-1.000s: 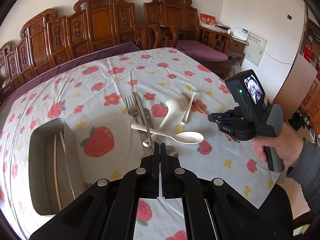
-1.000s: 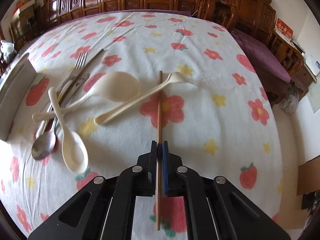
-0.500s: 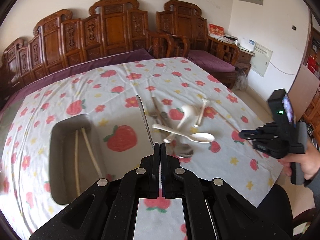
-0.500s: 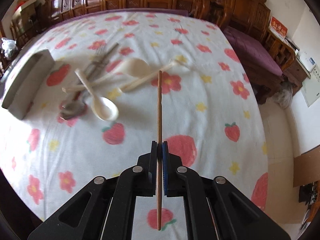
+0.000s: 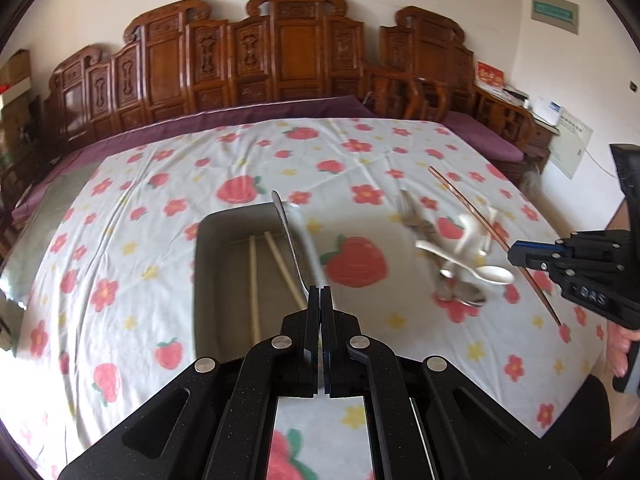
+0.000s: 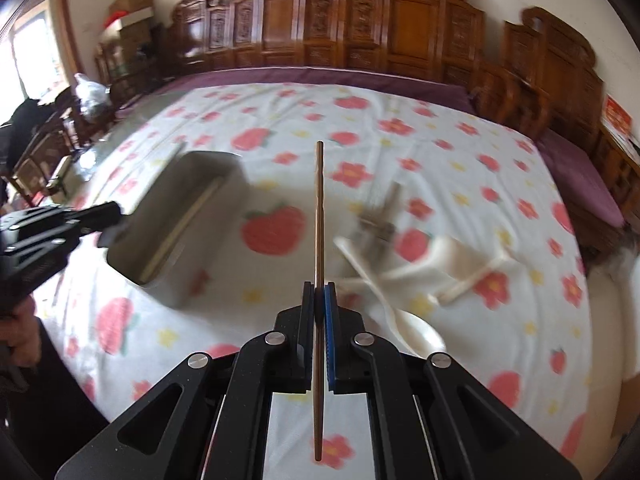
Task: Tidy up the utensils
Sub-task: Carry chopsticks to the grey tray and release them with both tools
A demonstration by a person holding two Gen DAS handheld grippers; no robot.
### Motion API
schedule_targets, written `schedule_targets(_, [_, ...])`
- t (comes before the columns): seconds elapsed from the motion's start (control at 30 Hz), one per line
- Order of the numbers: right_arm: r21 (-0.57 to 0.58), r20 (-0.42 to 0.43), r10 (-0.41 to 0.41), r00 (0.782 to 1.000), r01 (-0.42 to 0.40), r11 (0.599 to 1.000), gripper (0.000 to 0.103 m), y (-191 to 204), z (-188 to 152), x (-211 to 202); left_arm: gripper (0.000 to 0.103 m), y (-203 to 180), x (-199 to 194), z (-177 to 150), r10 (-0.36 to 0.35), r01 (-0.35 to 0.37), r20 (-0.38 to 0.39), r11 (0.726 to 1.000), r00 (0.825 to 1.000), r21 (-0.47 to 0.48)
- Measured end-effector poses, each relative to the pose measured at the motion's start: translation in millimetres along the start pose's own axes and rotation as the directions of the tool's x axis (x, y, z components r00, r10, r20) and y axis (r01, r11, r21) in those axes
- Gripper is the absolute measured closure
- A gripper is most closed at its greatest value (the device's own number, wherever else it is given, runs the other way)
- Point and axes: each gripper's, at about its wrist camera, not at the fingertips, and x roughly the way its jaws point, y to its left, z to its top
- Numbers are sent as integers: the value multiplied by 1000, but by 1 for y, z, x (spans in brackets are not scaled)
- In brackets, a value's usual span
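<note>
My left gripper [image 5: 320, 292] is shut on a metal knife [image 5: 286, 232], whose blade sticks forward over a grey tray [image 5: 199, 280]. Two pale chopsticks [image 5: 253, 280] lie inside that tray. At the right, my right gripper [image 5: 514, 249] is shut on a brown chopstick [image 5: 472, 216], held in the air above the table. The right wrist view shows this chopstick [image 6: 319, 208] pinched between the right gripper's [image 6: 320, 288] jaws and pointing straight ahead. To its right a blurred pile of utensils [image 6: 400, 264] rests on the cloth: white spoons, a fork and a metal spoon. The tray [image 6: 180, 208] is to its left.
A strawberry-and-flower tablecloth [image 5: 360, 148] covers the round table. Carved wooden chairs [image 5: 280, 52] and a purple cushion [image 5: 480, 136] line the far side. A person's hand [image 5: 620, 344] holds the right gripper's handle past the table's right edge. The left gripper [image 6: 108, 212] shows at the left.
The left gripper lifted the knife off the pile and carried it left over the tray. The right gripper raised the brown chopstick off the cloth and swung towards the tray.
</note>
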Motion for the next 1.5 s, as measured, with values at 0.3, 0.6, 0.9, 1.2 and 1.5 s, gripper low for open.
schedule_targets(0.3, [-30,12,80,997,-79,996,97,50,33,21,103,36,23,-2,-1,0,-13,999,1000,-54])
schedule_targets(0.6, [-44,-2,121,993,-121,992,97,83,49,47,102,54,39,-1,-7,5,-32,997,999,-83])
schedule_targets(0.9, [-22,-9,152,988,-153,988,97,105,58,65,102,71,20,9,33,-30,30,996,999,-83])
schedule_targets(1.2, [3,-26,190,982,-190,982,97,136,61,99,102,98,1,14,93,-85,72,991,993,-105])
schedule_targets(1.5, [12,3,217,976,-218,976,96,137,66,102,102,106,0,15,97,-88,71,989,993,-121])
